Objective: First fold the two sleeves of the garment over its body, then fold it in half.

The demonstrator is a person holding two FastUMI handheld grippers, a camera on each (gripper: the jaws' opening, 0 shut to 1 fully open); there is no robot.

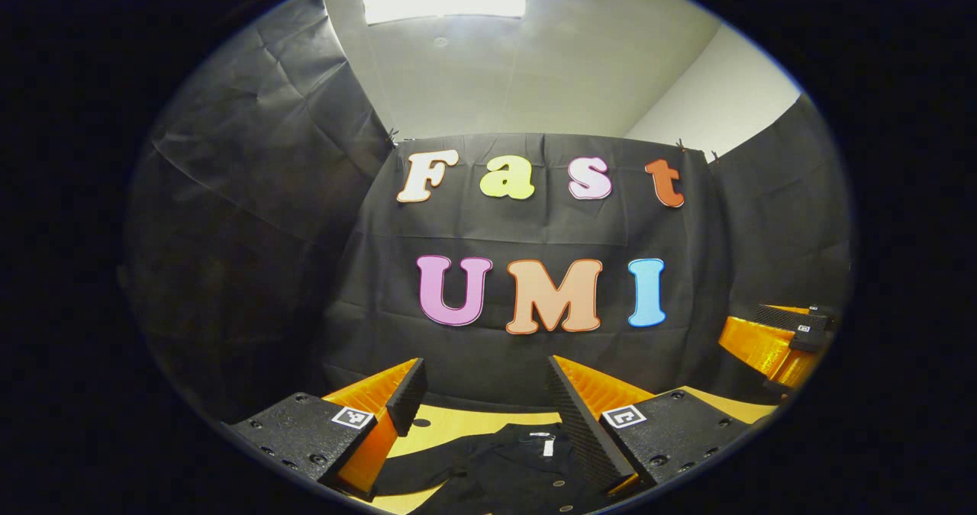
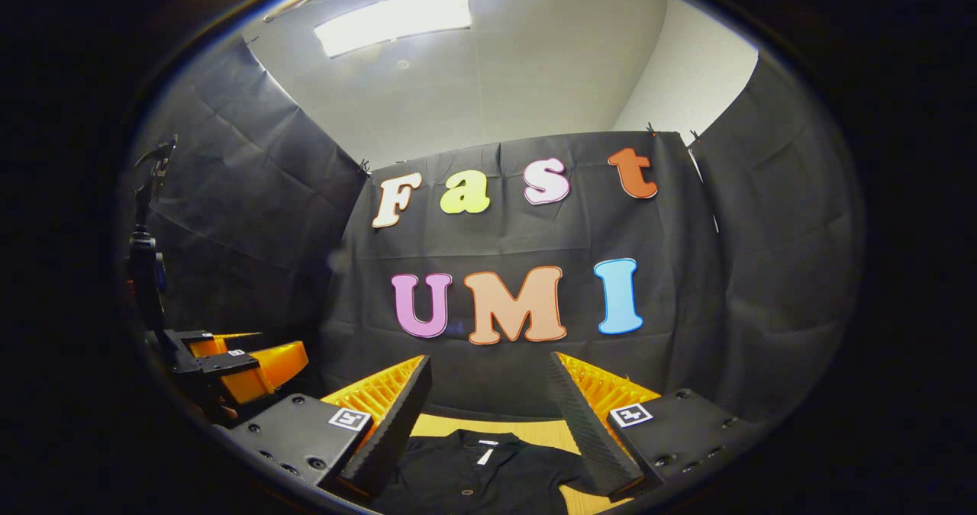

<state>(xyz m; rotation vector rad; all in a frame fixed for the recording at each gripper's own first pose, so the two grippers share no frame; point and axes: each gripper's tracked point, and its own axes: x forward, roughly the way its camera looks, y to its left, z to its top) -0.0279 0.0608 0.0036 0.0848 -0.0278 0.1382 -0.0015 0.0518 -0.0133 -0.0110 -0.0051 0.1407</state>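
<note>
Both the left gripper (image 1: 485,393) and right gripper (image 2: 488,389) hover spread above the shirt (image 2: 473,473), lying near on the table (image 1: 458,423), seemingly unfolded.

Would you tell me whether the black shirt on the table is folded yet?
Not yet, apparently: the black shirt lies collar-up, a sleeve spread sideways.

A wooden table (image 1: 458,422) of light yellowish tone carries the things, its far edge meeting the black cloth wall. A black garment (image 1: 504,473) lies directly on it, spread flat with its collar toward the wall. In the right gripper view the table (image 2: 534,432) shows bare beside the garment (image 2: 473,469).
</note>
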